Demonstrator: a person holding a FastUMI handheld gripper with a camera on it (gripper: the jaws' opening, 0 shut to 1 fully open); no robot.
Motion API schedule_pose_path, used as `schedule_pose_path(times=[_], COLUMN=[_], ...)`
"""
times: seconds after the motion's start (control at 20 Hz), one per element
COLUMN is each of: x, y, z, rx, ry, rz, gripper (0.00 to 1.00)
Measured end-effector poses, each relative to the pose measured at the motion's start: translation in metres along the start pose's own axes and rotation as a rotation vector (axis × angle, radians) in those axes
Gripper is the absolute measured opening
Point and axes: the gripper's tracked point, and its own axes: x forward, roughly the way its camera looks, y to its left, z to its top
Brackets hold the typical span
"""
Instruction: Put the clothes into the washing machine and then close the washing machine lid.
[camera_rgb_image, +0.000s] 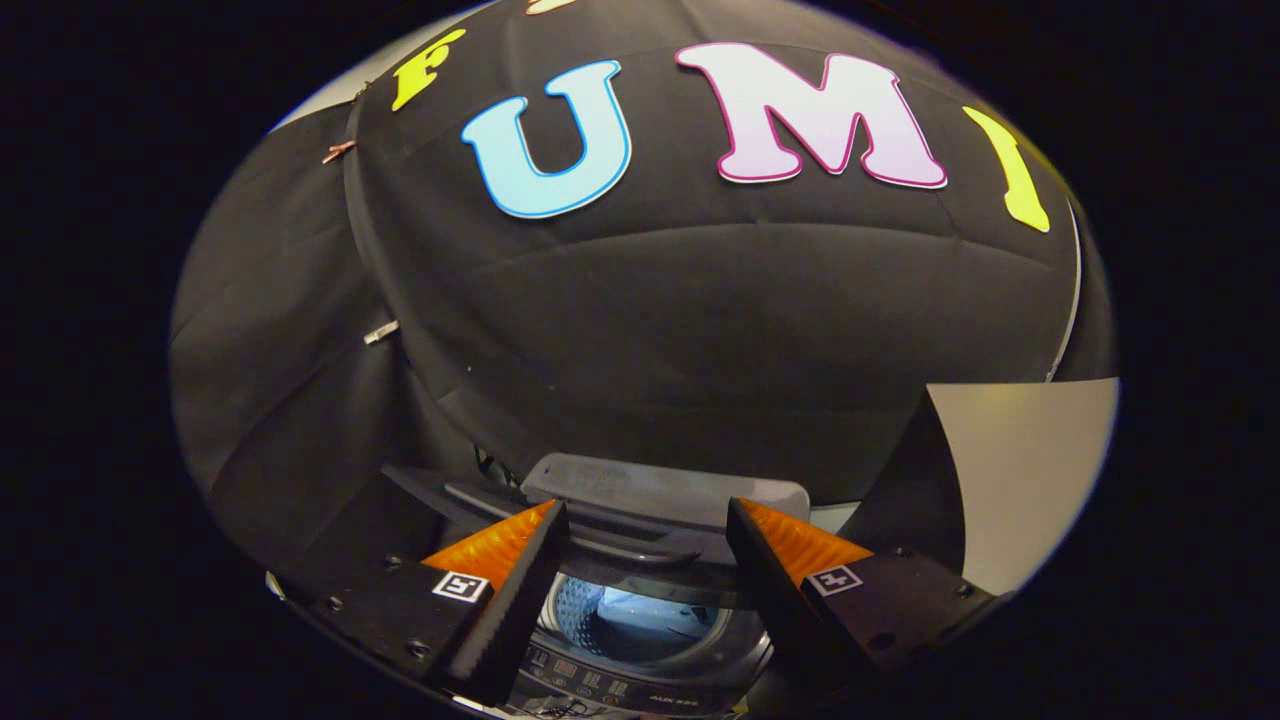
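Here the tool (645, 560) was spread wide, holding nothing; the washing machine (640, 640) sat at lower centre, lid (665, 490) up, pale clothes (640, 615) in the drum. Hook the lid's top edge, press down evenly.

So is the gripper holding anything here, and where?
Nothing: the gripper is open, empty above the open-lidded grey top-loading washing machine.

Black cloth wall (700, 320) hangs behind, pale panel (1020, 470) beside it.
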Motion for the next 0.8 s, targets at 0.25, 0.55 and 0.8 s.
schedule_pose_path(times=[0.25,0.55,0.8], x=[-0.011,-0.029,-0.052], y=[0.032,0.053,0.055], z=[-0.028,-0.016,-0.013], rx=[-0.106,-0.169,-0.177], ry=[0.044,-0.024,-0.081], rz=[0.039,0.074,0.102], gripper=[0.99,0.99,0.99])
